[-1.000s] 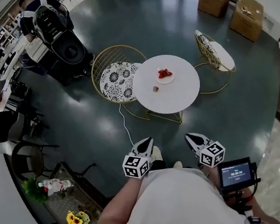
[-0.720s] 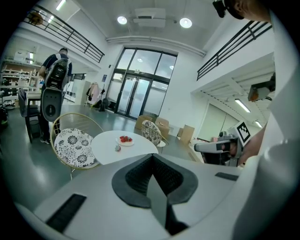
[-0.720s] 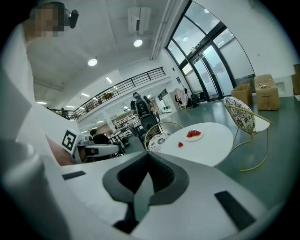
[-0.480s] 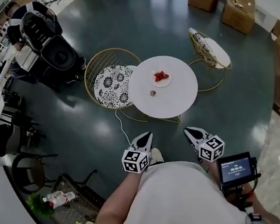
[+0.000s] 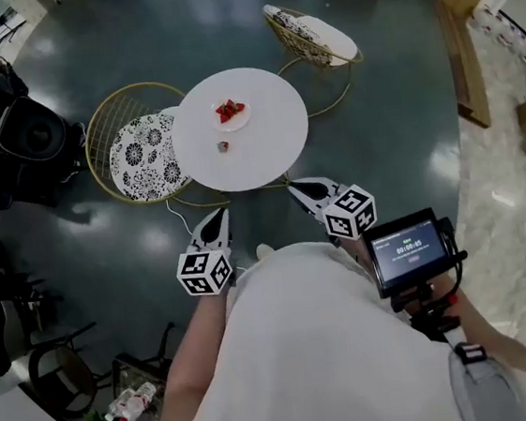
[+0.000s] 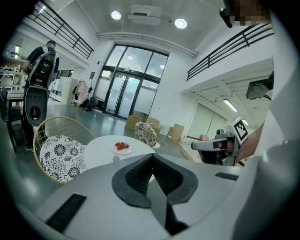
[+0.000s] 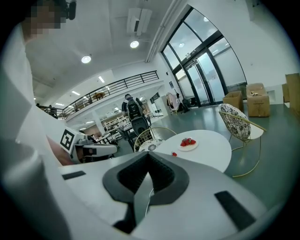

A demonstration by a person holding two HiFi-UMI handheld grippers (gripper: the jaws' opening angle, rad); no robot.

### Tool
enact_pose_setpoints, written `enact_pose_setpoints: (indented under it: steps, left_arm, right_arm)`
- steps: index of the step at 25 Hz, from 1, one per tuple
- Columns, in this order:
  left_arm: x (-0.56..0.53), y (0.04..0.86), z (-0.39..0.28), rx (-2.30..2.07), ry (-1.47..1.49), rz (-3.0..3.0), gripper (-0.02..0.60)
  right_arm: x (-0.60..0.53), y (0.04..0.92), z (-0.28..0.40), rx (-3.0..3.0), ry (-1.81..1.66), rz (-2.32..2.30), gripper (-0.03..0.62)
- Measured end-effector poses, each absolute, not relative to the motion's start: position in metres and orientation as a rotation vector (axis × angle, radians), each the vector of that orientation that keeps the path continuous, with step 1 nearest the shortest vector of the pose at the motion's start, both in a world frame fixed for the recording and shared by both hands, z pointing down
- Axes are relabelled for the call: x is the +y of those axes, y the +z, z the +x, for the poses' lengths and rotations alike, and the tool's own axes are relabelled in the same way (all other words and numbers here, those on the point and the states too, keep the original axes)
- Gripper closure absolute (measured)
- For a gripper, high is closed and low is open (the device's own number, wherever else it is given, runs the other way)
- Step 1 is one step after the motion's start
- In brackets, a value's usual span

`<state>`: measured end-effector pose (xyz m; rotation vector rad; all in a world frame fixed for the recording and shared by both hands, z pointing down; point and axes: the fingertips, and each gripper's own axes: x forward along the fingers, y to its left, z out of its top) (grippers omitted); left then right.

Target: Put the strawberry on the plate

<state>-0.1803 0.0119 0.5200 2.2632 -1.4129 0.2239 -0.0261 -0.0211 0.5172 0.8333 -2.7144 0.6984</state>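
I hold left gripper (image 5: 219, 217) and right gripper (image 5: 296, 188) closed, empty, small red strawberry (image 5: 223, 146) between white plate (image 5: 239, 123) and near edge of round white worktop (image 5: 270, 147)

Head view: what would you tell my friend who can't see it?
A person stands by a round white table, holding a shut left gripper and right gripper short of it. On the table, a plate holds strawberries, and one strawberry lies beside it.

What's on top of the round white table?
A plate holding strawberries, and one loose strawberry beside it. Whatever lies under the piled berries is hidden.
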Motion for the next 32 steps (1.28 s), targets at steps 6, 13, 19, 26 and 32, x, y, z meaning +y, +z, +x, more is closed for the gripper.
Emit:
enact_pose_setpoints:
  steps: [6, 13, 19, 26, 32]
  left_arm:
    - [0.011, 0.52, -0.187, -1.413, 0.308, 2.242, 0.575]
    - [0.011, 0.532, -0.218, -1.408, 0.326, 2.223, 0.575]
    - [-0.005, 0.541, -0.224, -1.398, 0.354, 2.215, 0.575]
    - [-0.048, 0.547, -0.231, -1.413, 0.372, 2.194, 0.575]
    - [-0.103, 0.565, -0.224, -1.382, 0.438, 2.18, 0.575]
  right_arm:
    - [-0.027, 0.502, -0.029, -2.712, 0.706, 0.873, 0.588]
    - [-0.022, 0.516, -0.05, -2.67, 0.73, 0.89, 0.588]
    - [-0.042, 0.525, -0.062, -2.665, 0.754, 0.873, 0.588]
    - [-0.087, 0.533, -0.073, -2.668, 0.775, 0.824, 0.588]
    - [-0.139, 0.548, -0.07, -2.663, 0.827, 0.801, 0.588]
